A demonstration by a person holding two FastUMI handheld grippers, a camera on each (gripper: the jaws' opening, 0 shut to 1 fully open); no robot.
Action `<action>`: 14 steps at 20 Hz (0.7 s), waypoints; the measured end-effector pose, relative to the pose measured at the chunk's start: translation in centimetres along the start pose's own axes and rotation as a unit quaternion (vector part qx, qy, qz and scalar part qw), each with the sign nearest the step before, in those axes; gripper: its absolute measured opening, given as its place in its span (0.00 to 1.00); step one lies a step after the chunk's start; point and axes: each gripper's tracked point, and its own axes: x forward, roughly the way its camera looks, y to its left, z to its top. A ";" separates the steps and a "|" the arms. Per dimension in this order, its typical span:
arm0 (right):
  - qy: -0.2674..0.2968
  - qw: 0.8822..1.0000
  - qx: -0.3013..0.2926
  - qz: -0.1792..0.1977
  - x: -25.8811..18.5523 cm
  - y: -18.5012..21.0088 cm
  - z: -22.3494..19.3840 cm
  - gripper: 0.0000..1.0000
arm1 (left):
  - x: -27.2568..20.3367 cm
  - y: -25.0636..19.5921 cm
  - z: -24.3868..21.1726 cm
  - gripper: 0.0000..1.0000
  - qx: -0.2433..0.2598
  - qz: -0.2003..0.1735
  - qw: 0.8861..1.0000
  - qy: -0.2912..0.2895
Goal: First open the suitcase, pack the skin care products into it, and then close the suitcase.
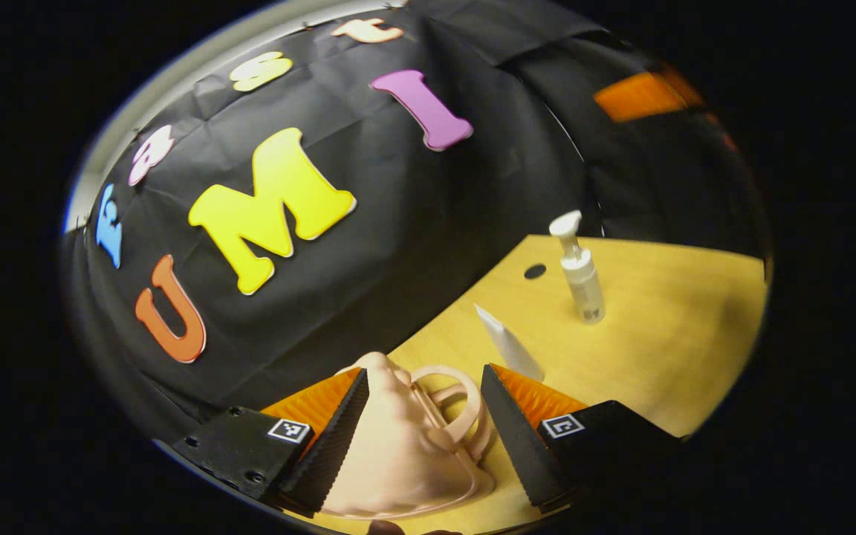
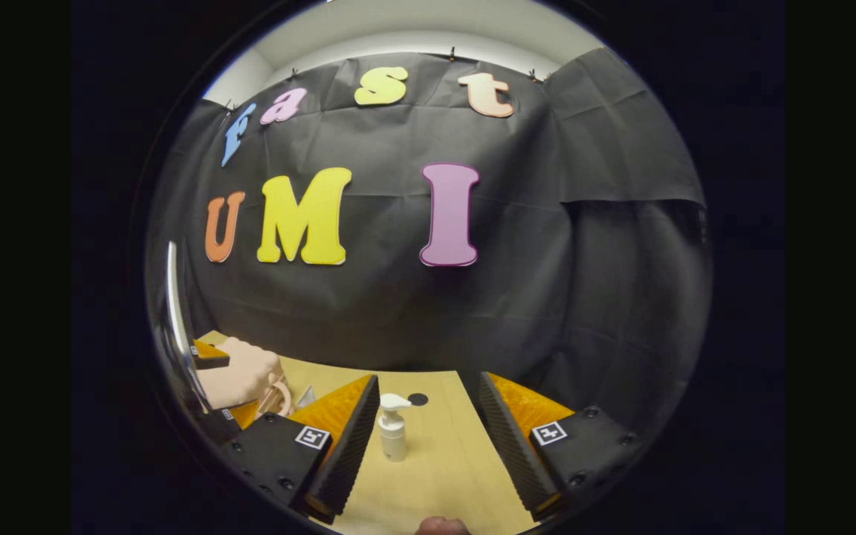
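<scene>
Spreading wide in the left gripper view, the left hand-held gripper (image 1: pixel 422 423) straddles the pink suitcase (image 1: pixel 398 446) on the bench (image 1: pixel 666 334); a tube (image 1: pixel 510 345) and pump bottle (image 1: pixel 581 271) stand beyond. In the right gripper view, the right hand-held gripper (image 2: pixel 428 431) gapes around nothing, pump bottle (image 2: pixel 392 427) between its fingers farther off, suitcase (image 2: pixel 238 375) at left

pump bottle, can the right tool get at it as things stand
Probably yes. The pump bottle stands upright on the wooden table, just ahead of the right tool, whose fingers are spread wide. Nothing lies between them; the bottle sits nearer its left finger.
</scene>
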 end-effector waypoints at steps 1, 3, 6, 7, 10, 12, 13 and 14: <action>-0.001 1.000 -0.001 -0.005 -0.1 -0.2 0.1 0.80 | 0.9 -0.6 -1.1 0.97 0.029 -0.014 0.999 0.020; -0.001 1.000 -0.002 -0.014 -0.1 -0.9 0.0 0.80 | 1.7 -1.5 -3.5 0.95 0.084 -0.035 0.993 0.069; 0.006 1.000 0.002 -0.029 -0.2 -1.8 -0.2 0.80 | 3.0 -2.2 -5.1 0.85 0.124 -0.049 0.985 0.110; 0.007 0.999 0.003 -0.033 -0.2 -2.0 -0.3 0.80 | 3.6 -2.3 -5.5 0.84 0.134 -0.055 0.983 0.116; 0.007 0.999 0.003 -0.043 -0.4 -2.5 -0.4 0.80 | 4.6 -2.8 -6.4 0.81 0.159 -0.067 0.975 0.138; 0.008 0.999 0.004 -0.049 -0.6 -2.7 -0.5 0.80 | 5.0 -3.0 -7.3 0.76 0.169 -0.076 0.971 0.154; 0.010 0.999 0.005 -0.051 -0.6 -2.9 -0.8 0.80 | 5.0 -2.9 -7.8 0.75 0.175 -0.078 0.968 0.163; 0.010 0.998 0.005 -0.054 -0.7 -3.0 -0.8 0.80 | 5.2 -2.8 -7.7 0.70 0.186 -0.079 0.966 0.163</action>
